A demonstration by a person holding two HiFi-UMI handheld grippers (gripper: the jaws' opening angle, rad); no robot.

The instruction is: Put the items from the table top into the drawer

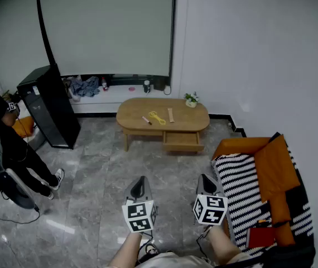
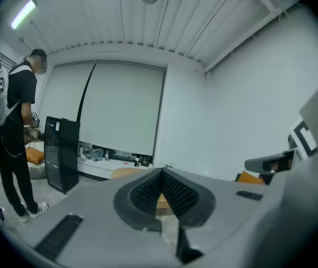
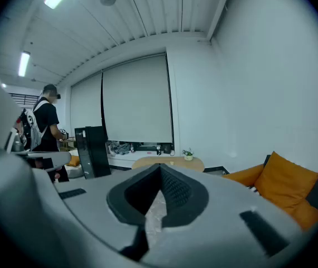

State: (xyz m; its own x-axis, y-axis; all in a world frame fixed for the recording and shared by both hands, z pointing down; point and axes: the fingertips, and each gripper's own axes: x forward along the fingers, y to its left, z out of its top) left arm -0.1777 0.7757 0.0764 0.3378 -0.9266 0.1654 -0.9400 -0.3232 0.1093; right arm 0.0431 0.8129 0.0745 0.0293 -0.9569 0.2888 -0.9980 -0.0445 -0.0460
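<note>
An oval wooden coffee table (image 1: pixel 195 121) stands across the room, with its drawer (image 1: pixel 183 140) pulled open at the front. On its top lie a small pink-tipped stick (image 1: pixel 147 120), a yellow looped cord (image 1: pixel 158 118), a tan flat strip (image 1: pixel 170 114) and a small potted plant (image 1: pixel 191 99). My left gripper (image 1: pixel 141 184) and right gripper (image 1: pixel 206 182) hover near me, far from the table, both shut with nothing held. The table top (image 2: pixel 126 173) (image 3: pixel 167 162) peeks above the closed jaws in both gripper views.
A black cabinet (image 1: pixel 50 105) stands at the left with a person (image 1: pixel 5 144) beside it. An orange sofa (image 1: pixel 268 188) with a striped throw is at the right. A low window ledge (image 1: pixel 114 88) behind the table holds cloth and bottles. Grey marble floor lies between me and the table.
</note>
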